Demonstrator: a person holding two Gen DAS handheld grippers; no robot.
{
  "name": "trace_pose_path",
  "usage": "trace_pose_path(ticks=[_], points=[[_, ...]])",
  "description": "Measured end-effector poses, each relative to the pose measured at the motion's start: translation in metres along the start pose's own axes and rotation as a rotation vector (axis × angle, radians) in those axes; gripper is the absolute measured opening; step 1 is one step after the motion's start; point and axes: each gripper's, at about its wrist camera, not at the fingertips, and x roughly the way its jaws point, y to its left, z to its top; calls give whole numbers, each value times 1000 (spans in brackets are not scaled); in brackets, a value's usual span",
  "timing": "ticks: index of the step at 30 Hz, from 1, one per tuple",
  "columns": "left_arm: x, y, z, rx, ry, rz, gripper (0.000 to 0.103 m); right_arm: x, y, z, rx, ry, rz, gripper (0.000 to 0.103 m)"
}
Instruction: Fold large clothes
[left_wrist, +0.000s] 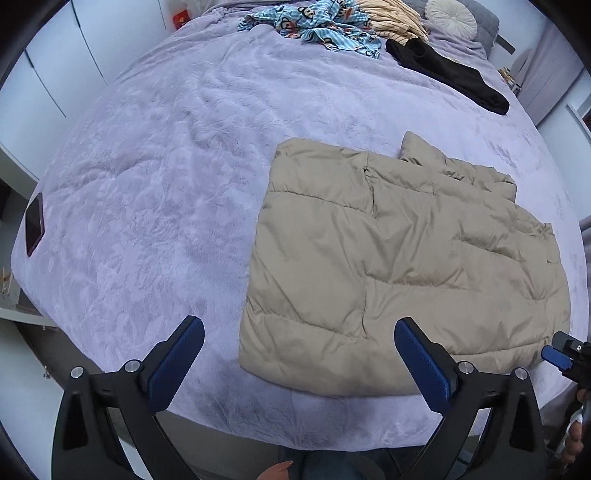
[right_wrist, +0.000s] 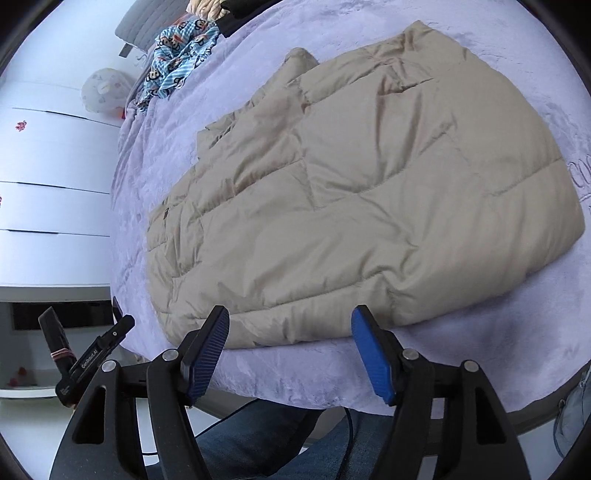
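A beige quilted puffer jacket (left_wrist: 402, 266) lies folded flat on the lilac bedspread (left_wrist: 166, 192), near the bed's front edge. It fills the middle of the right wrist view (right_wrist: 362, 192). My left gripper (left_wrist: 299, 332) is open and empty, above the front edge at the jacket's near left corner. My right gripper (right_wrist: 290, 321) is open and empty, just in front of the jacket's near hem. The right gripper's tip also shows at the right edge of the left wrist view (left_wrist: 565, 354).
At the far end of the bed lie a blue cartoon-print garment (left_wrist: 317, 26), a cream striped one (left_wrist: 395, 18), a black one (left_wrist: 450, 74) and a round pillow (left_wrist: 450, 16). A dark phone (left_wrist: 34, 225) lies at the left edge. White drawers (right_wrist: 51, 206) stand beside the bed.
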Motion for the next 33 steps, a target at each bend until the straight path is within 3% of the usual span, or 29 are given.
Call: trace_pose_path(ticks=[2,6,7,8,10,15,20,23,27,33], points=[[5,7,10,19,8,-12,103,9,15,2,-10,-2,-12,82],[24,19,38,64,22,-29,103,23,44,14,-34,-43,-91,82],[29,21,44,69,29,-40,103,25,51,20,-39,-62,-123,78],[35,23,52,72,36,-65,100,27,56,25,-42,-81,-139,52],[45,23,67,70,35,-81,97,36,66,42,-46,-98,-166,25],[92,8,103,115,34,-35,97,60,79,85,-61,-134,-220,24],[137,7,110,50,106,-1,98,100,68,129,-63,-102,-288,24],[136,11,111,10,105,-18,98,118,52,148,-24,-68,-297,23],[127,12,110,32,103,-2,98,123,48,163,-26,-52,-312,22],[109,11,103,44,106,-18,98,94,62,143,-63,-14,-246,25]])
